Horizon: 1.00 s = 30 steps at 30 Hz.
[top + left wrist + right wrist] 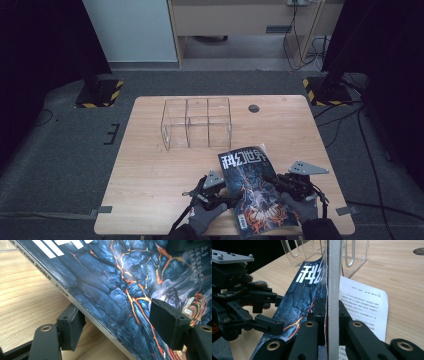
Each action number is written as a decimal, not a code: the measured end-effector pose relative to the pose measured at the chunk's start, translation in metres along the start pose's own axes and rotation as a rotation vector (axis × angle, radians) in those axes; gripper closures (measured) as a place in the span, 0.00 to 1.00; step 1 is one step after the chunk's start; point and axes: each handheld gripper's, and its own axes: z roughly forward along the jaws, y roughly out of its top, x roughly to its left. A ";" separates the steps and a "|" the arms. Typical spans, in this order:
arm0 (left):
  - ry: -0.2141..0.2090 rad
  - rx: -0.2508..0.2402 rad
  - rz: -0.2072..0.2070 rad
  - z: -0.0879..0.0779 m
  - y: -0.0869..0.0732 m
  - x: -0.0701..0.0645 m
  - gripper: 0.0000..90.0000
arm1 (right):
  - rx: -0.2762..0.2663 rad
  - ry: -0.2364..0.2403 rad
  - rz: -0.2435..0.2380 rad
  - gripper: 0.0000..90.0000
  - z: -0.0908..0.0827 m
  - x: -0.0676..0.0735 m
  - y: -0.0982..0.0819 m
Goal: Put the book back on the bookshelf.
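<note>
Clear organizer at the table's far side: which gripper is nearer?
Right. The right gripper clamps the magazine's edge slightly closer to the organizer; the left gripper sits farther back.

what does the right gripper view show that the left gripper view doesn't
Right gripper view: the right gripper shut on the magazine's edge, a printed white page under the cover, the clear acrylic organizer behind, and the left gripper beside the cover.
Left gripper view: the spine lettering up close, and both open pads straddling the spine.
Both: the lava-pattern magazine and the wooden table.
</note>
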 end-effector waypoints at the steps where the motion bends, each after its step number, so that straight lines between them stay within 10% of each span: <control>1: -0.002 0.000 0.001 0.000 0.000 0.000 0.31 | -0.004 0.000 0.000 0.93 0.000 0.000 0.000; 30: 0.068 -0.115 0.007 -0.021 0.030 -0.008 0.47 | -0.148 0.024 -0.025 0.93 -0.003 0.001 0.012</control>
